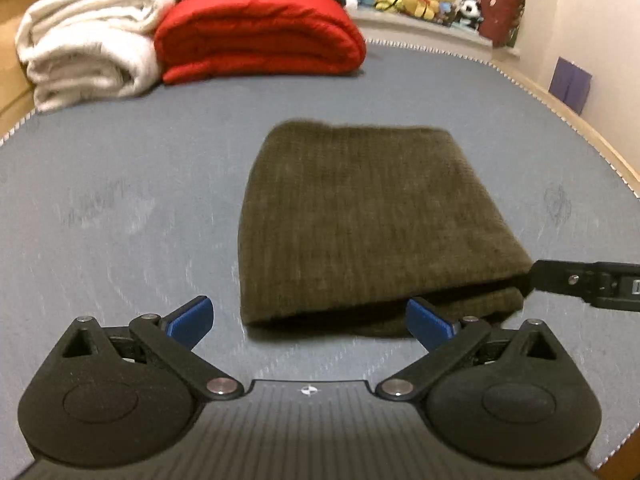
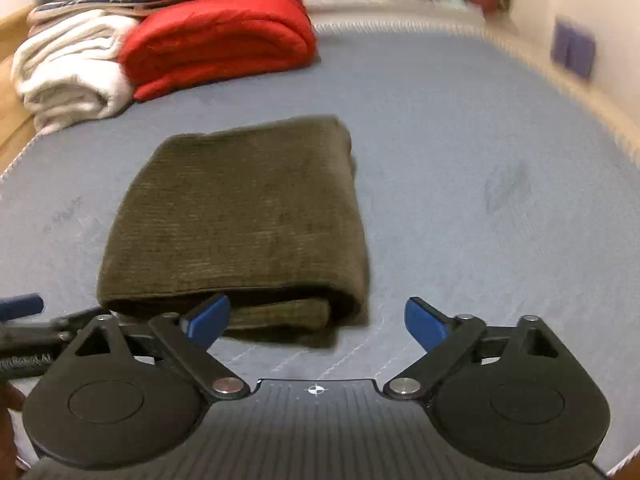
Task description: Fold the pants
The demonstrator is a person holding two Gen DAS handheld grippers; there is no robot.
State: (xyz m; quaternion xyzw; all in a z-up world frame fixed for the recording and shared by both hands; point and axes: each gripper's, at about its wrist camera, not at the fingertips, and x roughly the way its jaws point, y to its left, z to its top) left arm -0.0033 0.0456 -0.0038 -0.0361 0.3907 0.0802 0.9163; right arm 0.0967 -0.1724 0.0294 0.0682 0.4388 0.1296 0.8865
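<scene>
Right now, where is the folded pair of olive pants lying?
The olive pants lie folded on the grey mattress, just ahead of both open grippers, nearer than the red blanket and white blanket at the back left.

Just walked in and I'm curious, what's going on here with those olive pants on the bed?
A person holds a gripper in each hand over the mattress. The pants already lie folded into a compact olive rectangle. Both the left gripper and the right gripper are open at the near edge of the pants and hold nothing. A red blanket and a white blanket are stacked at the far end.
</scene>
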